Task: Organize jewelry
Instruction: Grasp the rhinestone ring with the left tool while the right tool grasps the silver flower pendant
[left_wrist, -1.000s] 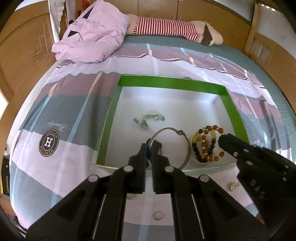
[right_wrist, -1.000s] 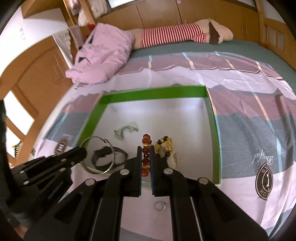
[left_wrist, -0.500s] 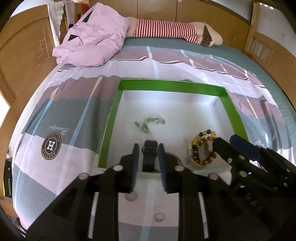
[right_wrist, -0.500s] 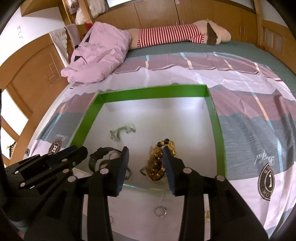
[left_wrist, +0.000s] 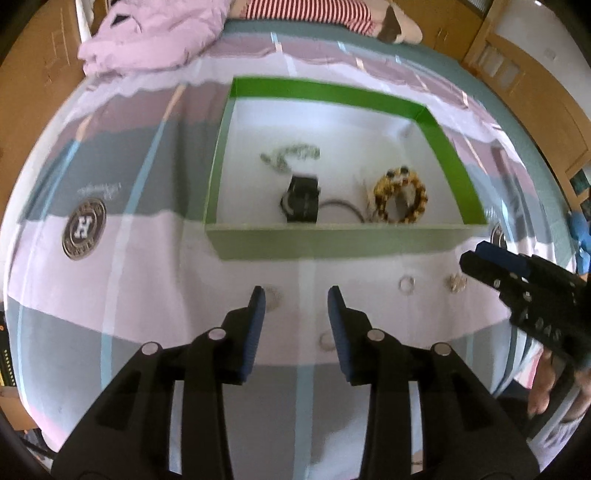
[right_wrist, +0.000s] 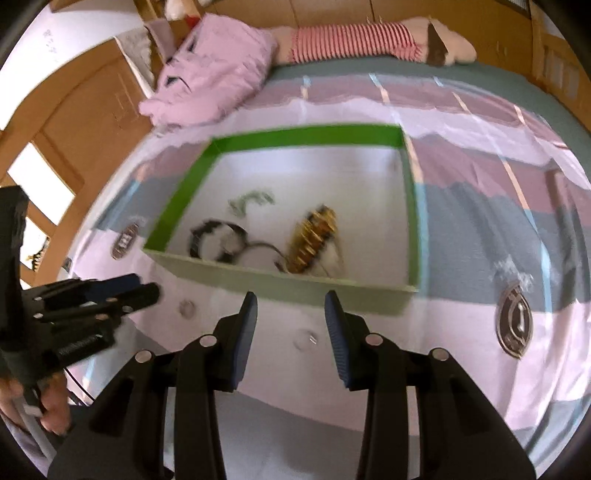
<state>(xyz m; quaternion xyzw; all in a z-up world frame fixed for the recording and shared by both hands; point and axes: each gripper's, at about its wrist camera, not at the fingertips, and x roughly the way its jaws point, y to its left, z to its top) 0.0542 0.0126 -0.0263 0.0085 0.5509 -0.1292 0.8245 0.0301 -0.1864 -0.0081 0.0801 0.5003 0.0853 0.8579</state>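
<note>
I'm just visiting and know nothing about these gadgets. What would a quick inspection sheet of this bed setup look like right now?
Surface: striped pink and grey bedsheet.
Job's things: green-walled cardboard box holding a gold beaded bracelet, black wristband, silver chain; small rings on the sheet outside it.
Clutter: pink crumpled garment, striped plush toy.
Grippers: left gripper and right gripper both open, empty, jaws just opened.
Cables: nothing seen.
Surroundings: wooden cupboards.

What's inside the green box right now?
Inside the green box: a silver chain, a black watch, a thin ring-shaped bangle and a beaded bracelet. The near wall hides the bangle's lower part.
</note>
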